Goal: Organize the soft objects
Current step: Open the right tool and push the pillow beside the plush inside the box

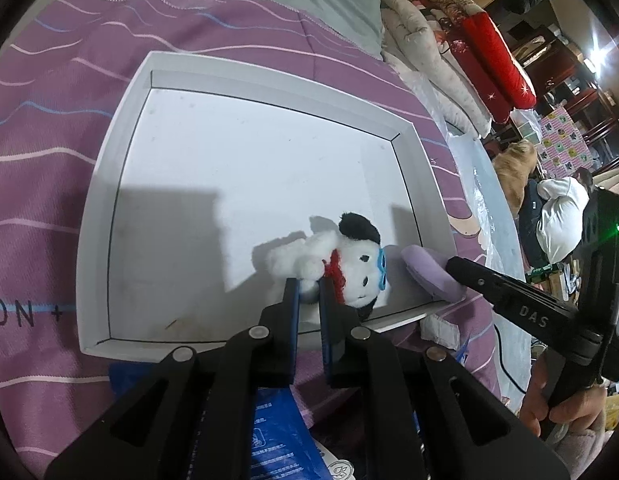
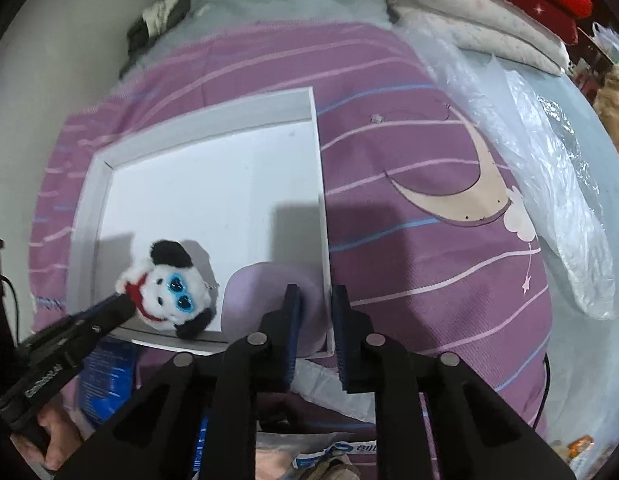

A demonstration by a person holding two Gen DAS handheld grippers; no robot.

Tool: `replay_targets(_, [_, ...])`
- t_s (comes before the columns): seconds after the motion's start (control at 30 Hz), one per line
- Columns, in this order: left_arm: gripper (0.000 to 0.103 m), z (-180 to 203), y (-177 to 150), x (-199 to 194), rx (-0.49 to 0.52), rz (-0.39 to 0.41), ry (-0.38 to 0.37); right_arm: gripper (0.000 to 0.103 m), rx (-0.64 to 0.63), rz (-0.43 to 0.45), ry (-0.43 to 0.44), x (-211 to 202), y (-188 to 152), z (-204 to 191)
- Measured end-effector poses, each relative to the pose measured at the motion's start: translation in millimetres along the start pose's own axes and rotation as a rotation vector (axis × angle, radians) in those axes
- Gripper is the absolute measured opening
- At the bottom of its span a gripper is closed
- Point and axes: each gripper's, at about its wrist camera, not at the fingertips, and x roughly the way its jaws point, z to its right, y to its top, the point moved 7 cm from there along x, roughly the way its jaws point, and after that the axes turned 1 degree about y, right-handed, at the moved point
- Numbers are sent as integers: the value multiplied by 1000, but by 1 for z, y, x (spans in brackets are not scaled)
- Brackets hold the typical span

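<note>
A white plush dog (image 1: 341, 264) with black ears, blue eyes and a red scarf lies in the near right part of a shallow white tray (image 1: 121, 120) on a purple bedspread. My left gripper (image 1: 309, 286) is shut on the plush dog's body. The dog also shows in the right wrist view (image 2: 169, 288), inside the tray (image 2: 213, 112). A soft lilac object (image 1: 429, 270) rests over the tray's near right corner. My right gripper (image 2: 315, 294) is closed around the lilac object (image 2: 265, 292) and the tray's side wall.
The purple striped bedspread (image 2: 409, 184) covers the bed. A clear plastic sheet (image 2: 549, 184) lies at the right edge. Folded quilts and a red cushion (image 1: 493, 56) are stacked at the back right. Blue packaging (image 1: 277, 432) lies under my left gripper.
</note>
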Motion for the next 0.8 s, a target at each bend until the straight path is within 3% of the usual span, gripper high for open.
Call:
replay_targets(0.27, [11, 5, -1, 2, 11, -9, -7, 11, 10, 63, 68, -7, 12, -8])
replay_targets(0.37, [11, 7, -2, 3, 18, -11, -1, 21, -14, 71, 64, -12, 12, -17])
replay_targets(0.43, [11, 7, -2, 3, 21, -10, 8, 39, -31, 53, 91, -10, 12, -25])
replay_targets(0.5, [11, 6, -2, 2, 23, -7, 15, 48, -58, 26, 92, -4, 12, -34])
replay_targets(0.63, [11, 2, -1, 2, 14, -6, 24, 47, -106, -93, 28, 27, 8, -40])
replay_targets(0.73, [11, -1, -1, 3, 1, -7, 22, 33, -125, -156, 19, 43, 2, -40])
replay_targets(0.8, [11, 0, 0, 2, -1, -2, 13, 25, -116, -142, 28, 40, 2, -39])
